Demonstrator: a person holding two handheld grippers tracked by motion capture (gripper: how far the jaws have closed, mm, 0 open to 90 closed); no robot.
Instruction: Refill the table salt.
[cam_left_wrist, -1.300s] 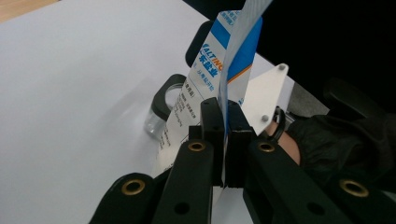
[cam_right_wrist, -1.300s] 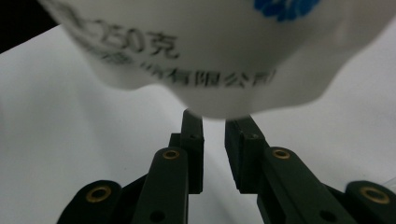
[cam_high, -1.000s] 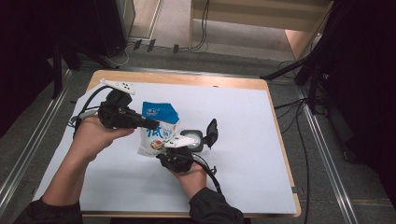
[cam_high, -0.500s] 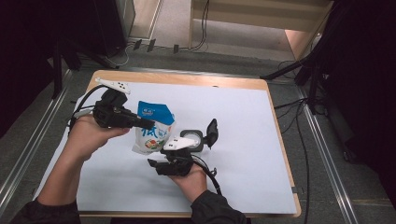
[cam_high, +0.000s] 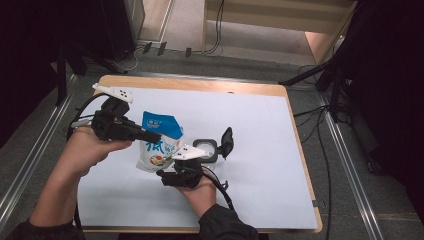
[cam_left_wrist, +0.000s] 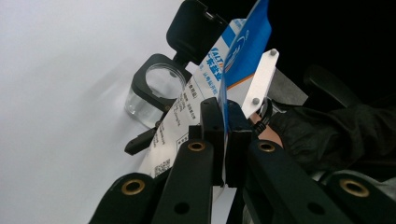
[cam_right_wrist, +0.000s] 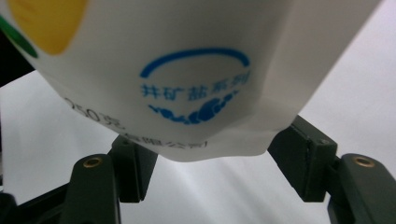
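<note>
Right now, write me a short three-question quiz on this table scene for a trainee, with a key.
1. True or false: the left gripper is shut on the top edge of the blue and white plastic pouch.
2. Which stands beside the pouch? A) a clear square jar with a black flip lid B) a red mug C) a metal bowl
3. In one word, how do the right gripper's jaws stand around the pouch's bottom edge?

Key:
1. True; its jaws pinch the blue top edge.
2. A; the clear square jar has its lid open.
3. Open; the jaws have just been opening, with the pouch's bottom edge between them, unpressed.
</note>
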